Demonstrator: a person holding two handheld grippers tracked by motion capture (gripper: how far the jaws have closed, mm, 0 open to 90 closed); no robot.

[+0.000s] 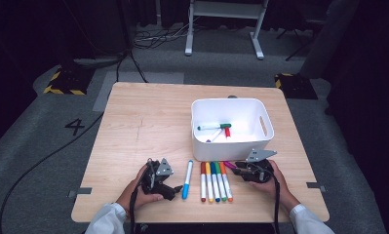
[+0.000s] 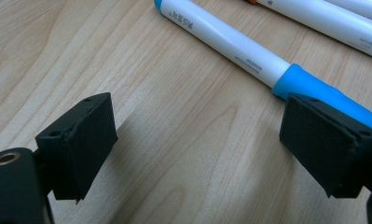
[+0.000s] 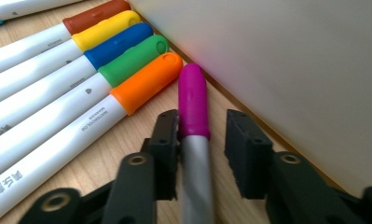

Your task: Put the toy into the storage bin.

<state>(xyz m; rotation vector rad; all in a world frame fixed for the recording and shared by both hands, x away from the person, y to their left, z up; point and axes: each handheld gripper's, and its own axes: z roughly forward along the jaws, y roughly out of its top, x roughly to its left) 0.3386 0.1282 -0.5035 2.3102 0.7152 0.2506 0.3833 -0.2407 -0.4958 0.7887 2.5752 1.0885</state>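
Landmark: white rectangular plastic bin (image 1: 260, 141) with slot handles, on the pale wooden table (image 1: 133, 126). Inside it lie a green-capped marker (image 1: 214, 126) and a red-capped one (image 1: 227, 131), with a third, purple-tipped, too small to read well.

Work in hand, as judged: moving markers into the bin one at a time.

Right gripper (image 3: 201, 135): sits against the bin's near wall, toward its right end. Jaws are narrowed around the magenta-capped marker with a grey barrel (image 3: 193, 105). One pad touches the marker at the cap's base; the other stands apart with a visible gap. So: not yet pinching. The marker lies on the table, cap tip close to the bin wall and just beside the orange cap of a five-marker row (image 1: 215, 181) (brown, yellow, blue, green, orange) that sits in front of the bin.

Left gripper (image 2: 202, 140): well left of the bin's near-left corner, jaws spread wide over bare wood, nothing between them. A white marker with a light-blue cap (image 1: 187, 179) lies just beside one pad.

Risks:
- One-sided contact could roll the magenta marker into the orange one.
- Grip sits at the cap-barrel joint; round surface may slip or tilt on lifting.
- Bin wall is near; a lift may catch the rim.
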